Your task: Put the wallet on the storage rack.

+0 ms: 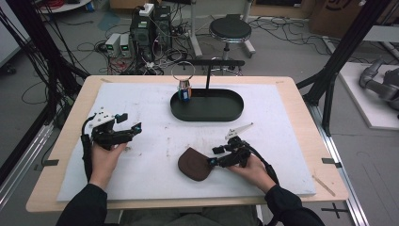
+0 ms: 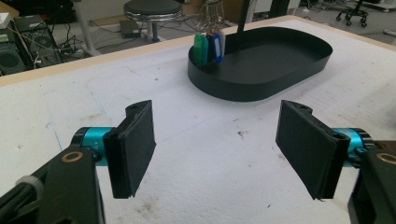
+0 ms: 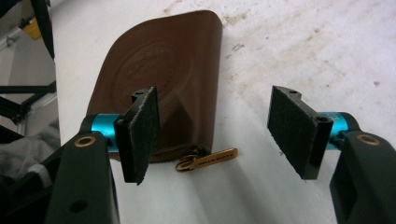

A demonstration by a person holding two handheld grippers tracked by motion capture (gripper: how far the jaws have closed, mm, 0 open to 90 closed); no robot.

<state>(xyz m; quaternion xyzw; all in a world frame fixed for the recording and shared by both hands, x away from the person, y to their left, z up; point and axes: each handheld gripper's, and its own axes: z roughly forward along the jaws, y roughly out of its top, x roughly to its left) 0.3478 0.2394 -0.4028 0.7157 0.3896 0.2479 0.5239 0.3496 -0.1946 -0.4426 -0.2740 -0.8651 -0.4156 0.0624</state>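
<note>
Hovering low over the white mat [image 1: 155, 108], the right gripper [image 3: 215, 135] is standing with its jaws well apart and gripping nothing, straddling the near corner of the brown leather pouch [image 3: 163, 70] where the gold zipper pull [image 3: 208, 160] is sticking out. In the high view the pouch [image 1: 194, 163] is lying flat just in front of that gripper [image 1: 214, 162], toward the person's left, with its long side running away from the jaws and the pull lying crosswise between them (flat on the mat, so probably awkward to pinch). The right hand is plainly the nearer one; the left gripper [image 1: 134, 128] is waiting well apart, also open and empty, facing the black oval tray [image 2: 261, 84] where coloured key tags [image 2: 210, 46] are hanging.
</note>
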